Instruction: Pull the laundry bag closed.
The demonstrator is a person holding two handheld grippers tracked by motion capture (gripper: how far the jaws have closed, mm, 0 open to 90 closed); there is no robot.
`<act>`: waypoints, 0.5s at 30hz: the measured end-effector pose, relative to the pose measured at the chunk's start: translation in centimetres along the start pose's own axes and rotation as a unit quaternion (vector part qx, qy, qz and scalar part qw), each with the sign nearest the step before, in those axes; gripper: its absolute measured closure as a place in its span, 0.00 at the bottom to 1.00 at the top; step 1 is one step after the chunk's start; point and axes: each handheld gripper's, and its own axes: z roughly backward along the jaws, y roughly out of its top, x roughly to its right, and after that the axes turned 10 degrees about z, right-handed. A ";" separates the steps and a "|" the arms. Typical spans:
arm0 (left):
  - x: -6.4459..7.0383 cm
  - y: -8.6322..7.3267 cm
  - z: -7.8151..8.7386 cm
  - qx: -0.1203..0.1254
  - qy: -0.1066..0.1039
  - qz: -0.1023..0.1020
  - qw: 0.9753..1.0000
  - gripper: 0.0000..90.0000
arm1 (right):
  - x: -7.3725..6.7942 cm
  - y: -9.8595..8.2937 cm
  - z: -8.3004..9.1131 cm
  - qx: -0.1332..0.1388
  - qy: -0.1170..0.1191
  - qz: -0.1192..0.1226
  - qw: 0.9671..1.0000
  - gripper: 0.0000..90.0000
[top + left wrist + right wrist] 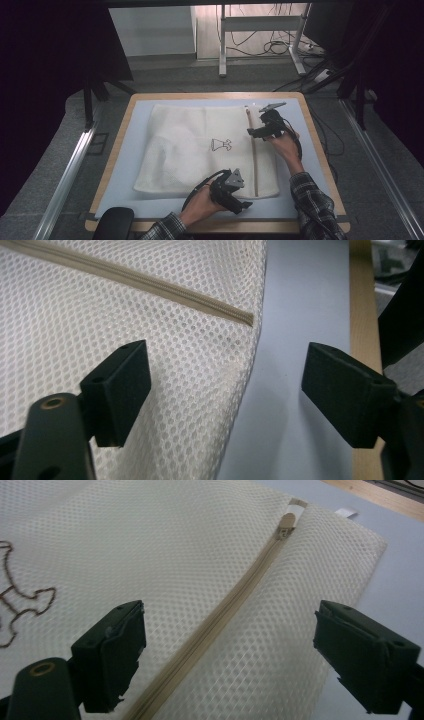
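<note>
A cream mesh laundry bag (200,150) lies flat on the blue mat (120,165) that covers the desk (320,145), its beige zipper (225,615) running along the side nearer the person's right. The zipper looks closed along its whole length, with the pull (286,522) parked at the far end.

The right gripper (230,655) hovers over the far part of the zipper, its fingers spread wide to either side of the zipper line. The left gripper (225,400) sits at the near end, fingers also spread, one over the mesh and one over bare mat, straddling the bag's edge just past the zipper's near end (247,317).

The likely risks, as I judge them:
- The pull is small and lies flat, so the right fingers could close on mesh instead or slip off.
- If the left fingers pinch too little fabric, the bag will slide and bunch when the pull is drawn.
- Loose mesh could snag in the zipper teeth.
</note>
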 end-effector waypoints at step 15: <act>-1.5 -0.7 1.8 0.005 0.007 0.041 0.999 0.08 | -4.3 -1.6 3.4 0.019 0.036 0.013 0.999 0.09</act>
